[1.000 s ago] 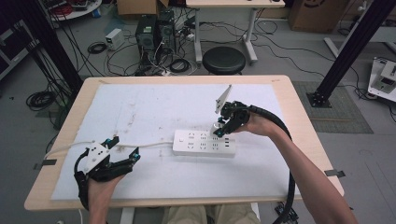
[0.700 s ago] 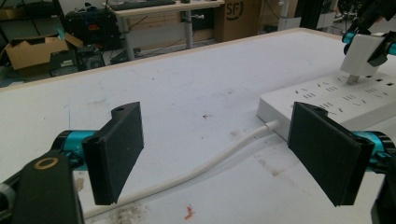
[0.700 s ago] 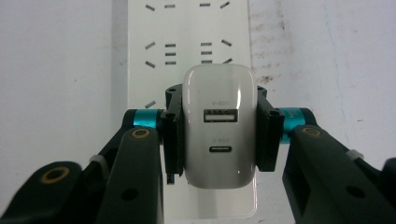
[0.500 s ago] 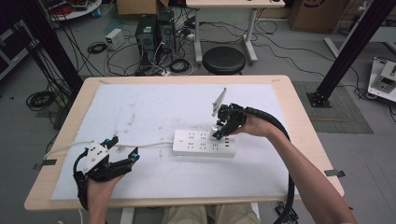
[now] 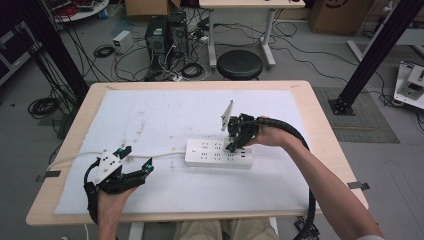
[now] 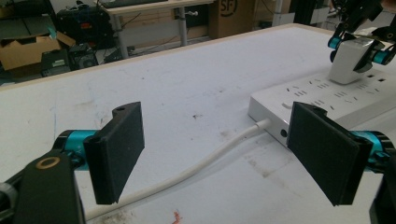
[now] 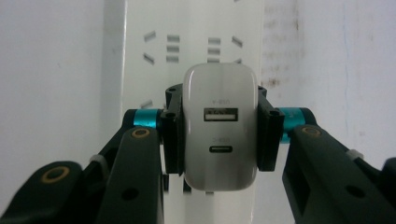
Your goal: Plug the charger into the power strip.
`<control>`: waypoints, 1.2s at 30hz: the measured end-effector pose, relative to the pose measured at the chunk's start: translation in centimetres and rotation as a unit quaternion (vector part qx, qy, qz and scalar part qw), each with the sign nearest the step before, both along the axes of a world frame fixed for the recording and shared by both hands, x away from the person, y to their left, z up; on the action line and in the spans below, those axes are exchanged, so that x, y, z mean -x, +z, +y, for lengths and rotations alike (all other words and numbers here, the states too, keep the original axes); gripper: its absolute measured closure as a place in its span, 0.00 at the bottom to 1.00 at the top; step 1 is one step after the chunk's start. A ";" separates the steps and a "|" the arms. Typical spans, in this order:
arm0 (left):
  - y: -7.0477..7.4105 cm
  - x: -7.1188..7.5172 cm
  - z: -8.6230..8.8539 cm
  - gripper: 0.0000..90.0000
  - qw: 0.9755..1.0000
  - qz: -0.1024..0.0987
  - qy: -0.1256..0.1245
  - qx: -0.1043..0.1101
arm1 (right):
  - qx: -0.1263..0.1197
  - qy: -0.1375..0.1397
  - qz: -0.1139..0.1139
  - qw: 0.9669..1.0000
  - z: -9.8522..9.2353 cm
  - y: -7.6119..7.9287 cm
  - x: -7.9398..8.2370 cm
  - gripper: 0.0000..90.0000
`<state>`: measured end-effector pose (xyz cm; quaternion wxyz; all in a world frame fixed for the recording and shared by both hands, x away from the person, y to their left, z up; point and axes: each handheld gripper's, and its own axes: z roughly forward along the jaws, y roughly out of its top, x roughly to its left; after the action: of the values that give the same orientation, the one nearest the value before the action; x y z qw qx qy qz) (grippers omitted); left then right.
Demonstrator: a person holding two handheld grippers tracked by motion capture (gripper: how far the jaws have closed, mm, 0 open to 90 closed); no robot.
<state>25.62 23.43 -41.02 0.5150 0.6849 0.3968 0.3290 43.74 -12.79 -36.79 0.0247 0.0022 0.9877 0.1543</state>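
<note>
High view: right gripper [image 5: 233,145] over the strip [image 5: 218,153] mid-surface. Left gripper view: left gripper [image 6: 215,154] jaws wide open, empty, cord [image 6: 196,169] between them. Right gripper view: jaws clamp the charger [image 7: 220,126] above the strip.
</note>
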 end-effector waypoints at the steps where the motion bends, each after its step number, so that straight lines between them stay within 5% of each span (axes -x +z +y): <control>1: 0.0 0.0 0.0 0.21 1.000 0.000 0.000 0.000 | 0.000 0.000 0.000 1.000 0.0 0.0 0.0 0.70; 7: 0.1 0.4 0.6 0.21 1.000 -0.001 0.008 0.003 | -0.035 -0.018 0.024 0.999 -1.1 -0.4 -0.6 0.71; 14: -0.1 0.7 0.9 0.21 1.000 0.001 0.011 0.005 | -0.041 -0.010 -0.002 0.999 -1.2 -0.6 0.2 0.71; 23: 0.3 0.3 0.8 0.21 1.000 0.002 0.005 0.001 | -0.054 -0.019 0.009 0.998 -1.5 -0.8 -0.1 0.71; 28: 0.3 0.0 0.9 0.21 1.000 0.003 0.006 0.003 | -0.047 -0.014 -0.010 0.999 -1.2 -0.9 0.5 0.71; 36: 0.3 -0.1 0.7 0.21 1.000 0.003 0.003 0.004 | -0.056 -0.018 0.014 0.998 -1.3 -1.3 -0.2 0.71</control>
<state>25.69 24.18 -40.75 0.5156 0.6828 0.4017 0.3266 43.96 -14.09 -38.14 0.0137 0.0237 0.9775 0.2090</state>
